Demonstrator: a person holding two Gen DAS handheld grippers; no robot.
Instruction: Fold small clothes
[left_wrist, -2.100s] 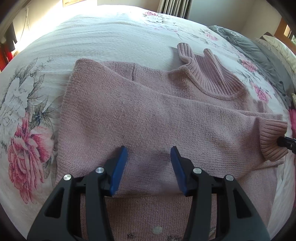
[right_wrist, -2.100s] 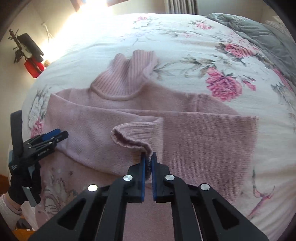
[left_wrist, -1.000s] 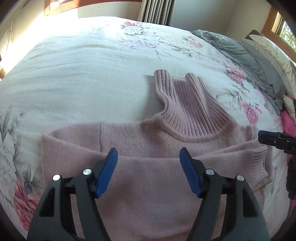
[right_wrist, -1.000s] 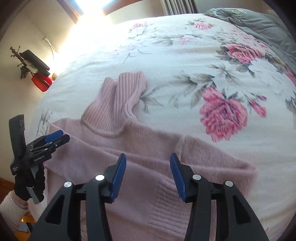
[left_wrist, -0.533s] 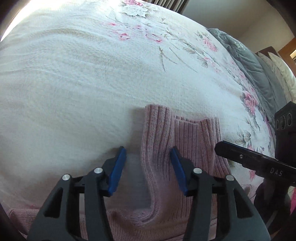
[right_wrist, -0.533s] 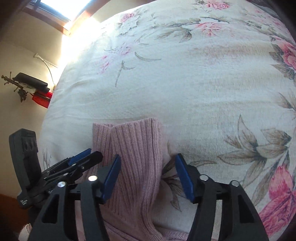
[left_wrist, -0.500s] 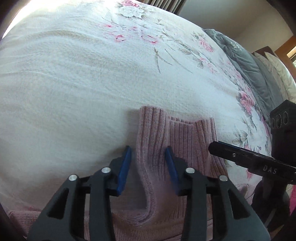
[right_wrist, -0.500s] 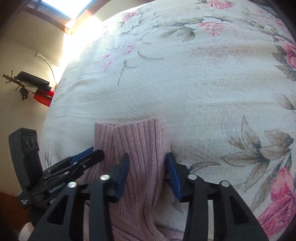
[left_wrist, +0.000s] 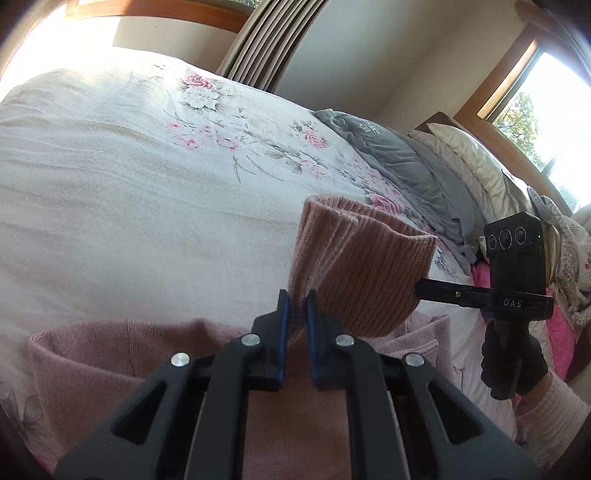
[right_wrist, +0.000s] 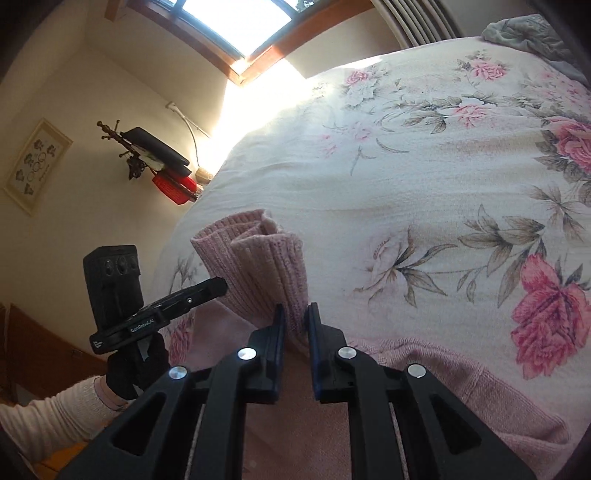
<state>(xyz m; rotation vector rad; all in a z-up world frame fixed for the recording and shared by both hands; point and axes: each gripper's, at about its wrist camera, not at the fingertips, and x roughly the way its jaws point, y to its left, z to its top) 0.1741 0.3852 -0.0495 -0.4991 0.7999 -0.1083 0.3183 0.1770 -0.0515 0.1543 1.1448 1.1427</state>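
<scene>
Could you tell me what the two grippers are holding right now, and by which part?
Both hold the pink sweater by its ribbed turtleneck collar: left gripper at one side, right gripper at the other.

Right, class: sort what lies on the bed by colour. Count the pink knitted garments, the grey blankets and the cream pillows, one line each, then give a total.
Pink knitted sweater: 1
Grey blanket: 1
Cream pillow: 1
Total: 3

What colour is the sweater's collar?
Dusty pink, ribbed knit collar; clearest in the left wrist view.
</scene>
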